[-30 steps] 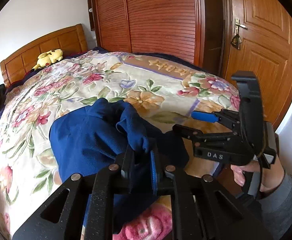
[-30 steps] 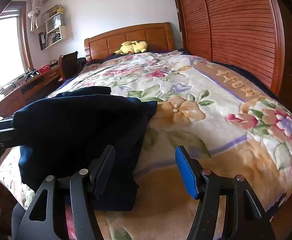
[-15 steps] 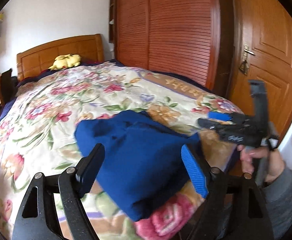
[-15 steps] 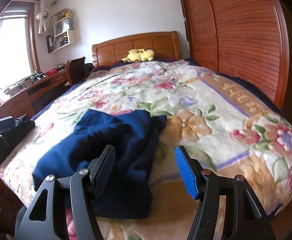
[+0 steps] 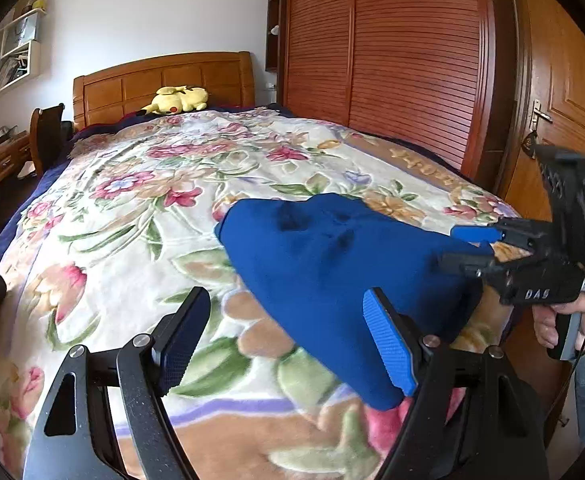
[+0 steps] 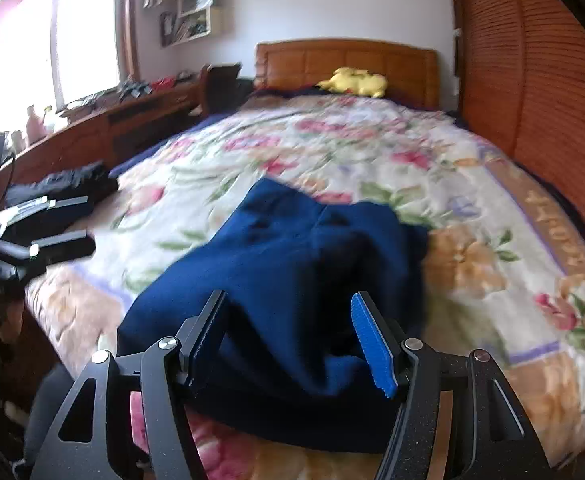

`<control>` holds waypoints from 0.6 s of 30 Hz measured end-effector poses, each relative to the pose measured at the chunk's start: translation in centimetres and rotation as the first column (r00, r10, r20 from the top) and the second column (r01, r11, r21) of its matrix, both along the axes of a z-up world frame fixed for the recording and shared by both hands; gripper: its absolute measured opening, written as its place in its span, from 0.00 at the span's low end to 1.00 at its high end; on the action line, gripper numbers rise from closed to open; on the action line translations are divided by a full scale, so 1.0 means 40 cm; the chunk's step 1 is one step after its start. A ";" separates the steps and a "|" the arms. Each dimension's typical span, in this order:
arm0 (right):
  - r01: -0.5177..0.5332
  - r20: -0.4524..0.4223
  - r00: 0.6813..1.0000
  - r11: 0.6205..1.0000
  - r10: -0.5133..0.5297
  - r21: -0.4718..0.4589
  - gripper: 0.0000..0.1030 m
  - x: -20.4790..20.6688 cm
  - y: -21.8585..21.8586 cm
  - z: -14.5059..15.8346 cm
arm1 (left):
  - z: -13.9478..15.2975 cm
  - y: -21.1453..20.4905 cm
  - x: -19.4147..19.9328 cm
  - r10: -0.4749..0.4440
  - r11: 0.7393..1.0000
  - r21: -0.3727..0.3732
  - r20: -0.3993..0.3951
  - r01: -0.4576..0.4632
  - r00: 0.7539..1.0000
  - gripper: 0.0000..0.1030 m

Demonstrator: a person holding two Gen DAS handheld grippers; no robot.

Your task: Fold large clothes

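A folded blue garment (image 5: pixel 332 272) is seen on the floral bed (image 5: pixel 132 208); left tongs (image 5: pixel 288 340), just opened, and right tongs (image 6: pixel 292 340) are held released.

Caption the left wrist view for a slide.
Open left gripper over the bed beside a folded blue garment.

- The blue garment (image 5: pixel 332 264) is soft, matt cloth with a fleecy nap.
- The floral blanket (image 5: pixel 140 208) looks plush and matt.
- The headboard (image 5: pixel 164 80) and slatted wardrobe doors (image 5: pixel 404 60) are glossy varnished wood.
- The left gripper (image 5: pixel 288 336) is matt black plastic with ribbed blue pads and shiny metal rivets.
- The yellow toy (image 5: pixel 178 100) looks plush.
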State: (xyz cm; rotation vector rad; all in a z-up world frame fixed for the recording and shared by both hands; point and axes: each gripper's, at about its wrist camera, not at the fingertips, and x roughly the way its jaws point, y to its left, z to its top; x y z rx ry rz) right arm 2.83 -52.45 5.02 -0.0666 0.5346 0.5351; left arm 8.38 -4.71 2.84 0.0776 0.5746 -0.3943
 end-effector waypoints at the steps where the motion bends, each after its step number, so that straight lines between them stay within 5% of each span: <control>1: -0.007 -0.007 1.000 1.000 0.007 -0.012 0.63 0.009 0.002 -0.008 | -0.004 0.007 0.001 0.006 1.000 0.007 0.002 -0.006 1.000 0.77; 8: -0.053 0.005 0.999 0.998 0.053 -0.044 0.16 0.014 -0.007 0.000 | -0.023 0.046 0.007 0.024 1.000 -0.008 -0.008 -0.024 1.000 0.77; 12: 0.022 0.099 0.995 0.994 -0.011 -0.104 0.06 -0.031 -0.025 0.029 | -0.028 0.050 0.012 0.021 1.000 -0.012 -0.013 -0.021 1.000 0.77; 18: 0.140 0.066 0.989 0.984 -0.133 -0.112 0.03 -0.022 -0.111 0.014 | -0.034 0.048 0.006 -0.002 0.999 -0.034 -0.017 0.001 1.000 0.77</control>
